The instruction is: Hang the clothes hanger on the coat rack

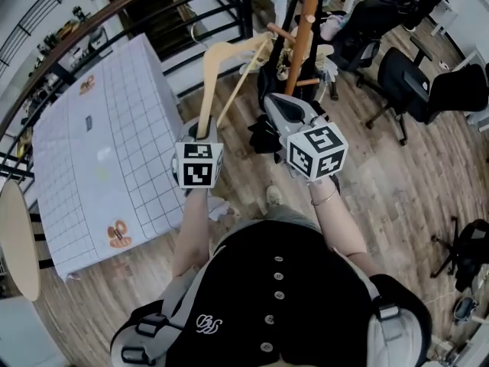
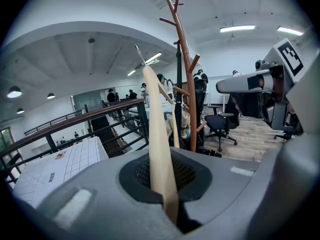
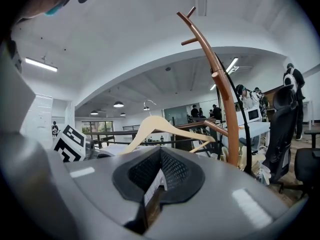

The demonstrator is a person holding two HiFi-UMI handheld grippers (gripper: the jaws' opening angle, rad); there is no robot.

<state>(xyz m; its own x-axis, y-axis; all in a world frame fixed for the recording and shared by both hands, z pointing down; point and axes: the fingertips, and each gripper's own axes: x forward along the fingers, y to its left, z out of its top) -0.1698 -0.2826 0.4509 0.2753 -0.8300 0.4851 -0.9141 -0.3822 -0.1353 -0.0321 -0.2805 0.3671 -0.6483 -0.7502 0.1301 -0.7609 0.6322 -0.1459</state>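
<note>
Your left gripper is clamped shut on one tip of the clothes hanger; the smooth, pale wooden arm rises straight out from between the grey jaws. You hold the hanger upright in the air; its curved shoulders and slim cross bar reach toward the coat rack, and its thin wire hook is on no peg. The rack is a round, reddish-brown wooden pole with short pegs angled upward; the hanger's far end is close to one peg, though I cannot tell whether they touch. Your right gripper is level beside the left; its dark, mesh-textured jaws are drawn together on nothing. To your left stands a table under a white gridded cloth; black office chairs sit on the wood-plank floor.
</note>
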